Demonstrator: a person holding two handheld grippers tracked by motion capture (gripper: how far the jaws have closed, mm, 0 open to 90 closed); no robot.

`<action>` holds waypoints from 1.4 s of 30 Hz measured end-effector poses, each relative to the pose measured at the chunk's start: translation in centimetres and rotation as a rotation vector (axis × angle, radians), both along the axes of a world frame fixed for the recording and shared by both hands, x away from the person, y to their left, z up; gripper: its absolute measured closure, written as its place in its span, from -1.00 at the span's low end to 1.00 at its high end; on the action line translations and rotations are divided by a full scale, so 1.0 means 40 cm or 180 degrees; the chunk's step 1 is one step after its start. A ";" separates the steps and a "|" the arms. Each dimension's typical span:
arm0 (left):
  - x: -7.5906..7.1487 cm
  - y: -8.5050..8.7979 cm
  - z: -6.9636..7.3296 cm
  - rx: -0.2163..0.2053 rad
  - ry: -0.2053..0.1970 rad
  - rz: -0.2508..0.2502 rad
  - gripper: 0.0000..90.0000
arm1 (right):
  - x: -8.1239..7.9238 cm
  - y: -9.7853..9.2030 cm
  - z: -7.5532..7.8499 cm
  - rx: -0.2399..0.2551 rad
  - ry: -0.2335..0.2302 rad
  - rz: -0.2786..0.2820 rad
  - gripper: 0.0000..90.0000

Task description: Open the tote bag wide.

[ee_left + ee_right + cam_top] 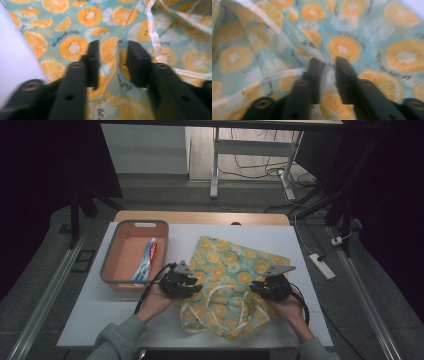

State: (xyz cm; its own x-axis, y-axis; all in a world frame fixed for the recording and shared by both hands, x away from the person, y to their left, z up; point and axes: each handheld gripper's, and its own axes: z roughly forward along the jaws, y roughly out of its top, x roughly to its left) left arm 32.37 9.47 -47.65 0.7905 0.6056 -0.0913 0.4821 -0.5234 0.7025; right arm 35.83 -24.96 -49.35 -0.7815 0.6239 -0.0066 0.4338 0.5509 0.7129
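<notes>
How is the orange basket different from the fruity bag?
The basket is a stiff, plain orange tub with upright walls; the bag is soft, crumpled cloth printed with orange slices. The basket holds a toothpaste tube; the bag lies flat, with white handles. Both rest on the white table.

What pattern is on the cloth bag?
Orange citrus slices on teal, clearest in the left gripper view: cloth bag.

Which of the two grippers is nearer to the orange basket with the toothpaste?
The left gripper, at the fruit-print bag's left edge, right beside the basket. The right gripper works the bag's far side.
</notes>
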 end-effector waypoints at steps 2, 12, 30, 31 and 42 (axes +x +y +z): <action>-0.025 0.014 0.030 -0.0144 -0.0086 -0.0018 0.08 | -0.020 -0.005 0.041 0.0161 -0.0131 0.0018 0.35; -0.119 0.038 0.096 -0.0259 -0.0262 -0.0216 -0.13 | -0.185 0.056 0.205 0.0404 -0.0607 0.0471 -0.04; -0.284 -0.048 -0.025 0.0248 0.0028 -0.1086 -0.12 | -0.146 0.116 0.062 0.0201 0.0083 0.0710 0.66; -0.284 -0.048 -0.025 0.0248 0.0028 -0.1086 -0.13 | -0.141 0.113 0.058 0.0194 0.0089 0.0686 0.76; -0.289 -0.108 -0.098 0.0590 0.0093 -0.1197 -0.21 | -0.103 0.095 0.028 0.0181 0.0151 0.0428 1.00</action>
State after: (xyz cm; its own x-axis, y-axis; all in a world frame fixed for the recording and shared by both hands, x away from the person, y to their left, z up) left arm 20.83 5.13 -51.58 0.9584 0.2836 -0.0336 0.2517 -0.7831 0.5686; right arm 31.72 -21.17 -48.23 -0.8566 0.5118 0.0647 0.3928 0.5657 0.7251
